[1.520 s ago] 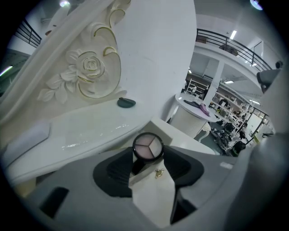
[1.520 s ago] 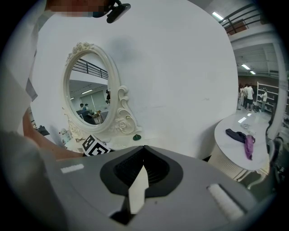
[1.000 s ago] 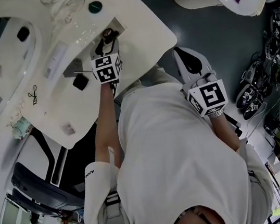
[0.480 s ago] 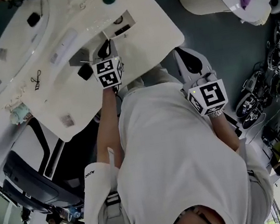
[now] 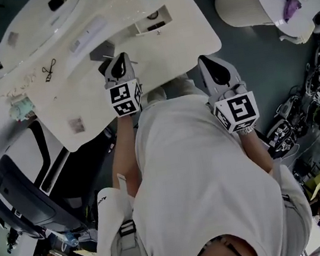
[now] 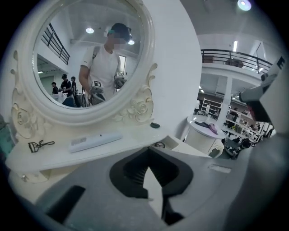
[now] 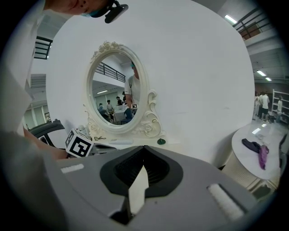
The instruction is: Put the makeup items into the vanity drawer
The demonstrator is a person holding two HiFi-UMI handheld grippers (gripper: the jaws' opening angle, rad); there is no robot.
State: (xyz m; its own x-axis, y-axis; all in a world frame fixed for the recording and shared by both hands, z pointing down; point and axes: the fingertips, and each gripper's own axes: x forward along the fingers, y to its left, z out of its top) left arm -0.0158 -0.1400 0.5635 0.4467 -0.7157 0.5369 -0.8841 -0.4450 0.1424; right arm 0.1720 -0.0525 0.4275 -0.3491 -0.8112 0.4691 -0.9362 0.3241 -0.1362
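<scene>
The eyelash curler (image 6: pixel 40 145) is lying on the desk (image 5: pixel 187 35) ahead and well to the left of the left gripper (image 5: pixel 120 58). Its thin black wire loops are resting flat, with its long axis running across the gripper's line. Just right of it, a slim white bar (image 6: pixel 95 141), smooth and hard-looking, is lying ahead-left of the gripper. Its length is also running crosswise, rising slightly to the right. A small dark green round piece (image 6: pixel 155 125) is sitting further ahead, almost straight on, near the carved foot of the oval mirror (image 6: pixel 86 58).

The open drawer (image 5: pixel 152 22) is lying just ahead and right of the left gripper, with something small and dark inside it.

The left gripper's jaws have just been closing and are now clenched together with nothing between them. The right gripper (image 5: pixel 207 61) is hanging off the desk's edge, well apart from every item, its jaws likewise pressed together on nothing.

The left gripper is the nearer one. Taking the bar will probably call for meeting it across its narrow width.
</scene>
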